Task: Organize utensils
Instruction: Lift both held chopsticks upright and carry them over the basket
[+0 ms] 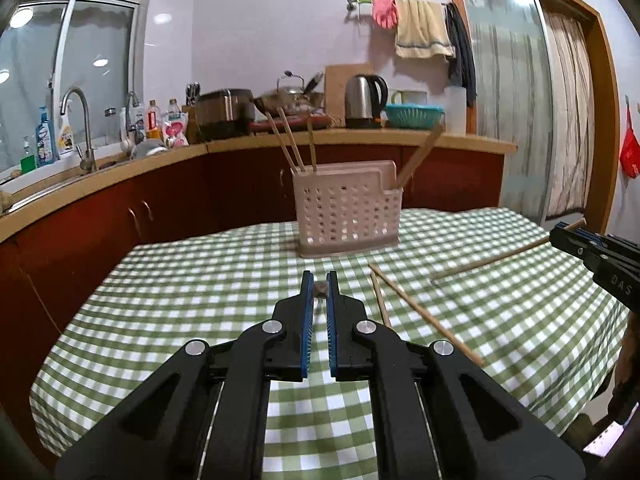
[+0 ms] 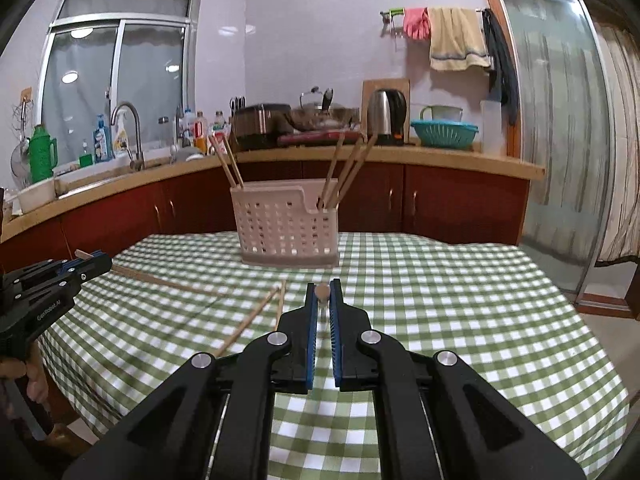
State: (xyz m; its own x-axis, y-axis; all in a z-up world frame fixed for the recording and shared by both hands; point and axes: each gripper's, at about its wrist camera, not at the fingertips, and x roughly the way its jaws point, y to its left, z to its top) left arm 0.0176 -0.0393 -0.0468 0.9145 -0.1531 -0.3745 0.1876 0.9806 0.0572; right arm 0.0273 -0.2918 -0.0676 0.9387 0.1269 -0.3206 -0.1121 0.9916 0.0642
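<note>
A pale perforated utensil basket (image 1: 347, 209) (image 2: 287, 226) stands on the green checked tablecloth, with several wooden chopsticks upright in it. My left gripper (image 1: 320, 289) is shut on a chopstick seen end-on; in the right wrist view (image 2: 94, 261) that chopstick (image 2: 160, 281) trails down onto the cloth. My right gripper (image 2: 322, 293) is shut on another chopstick seen end-on; in the left wrist view (image 1: 570, 232) its chopstick (image 1: 492, 258) slants down to the cloth. Two loose chopsticks (image 1: 424, 312) (image 2: 256, 316) lie on the cloth between the grippers.
The table (image 1: 192, 280) stands before a wooden kitchen counter (image 1: 360, 140) with red cabinets, a sink and tap (image 1: 80, 128), a kettle (image 1: 366, 100), a teal basket (image 1: 414, 115) and bottles. A glass sliding door (image 2: 560, 140) is at the right.
</note>
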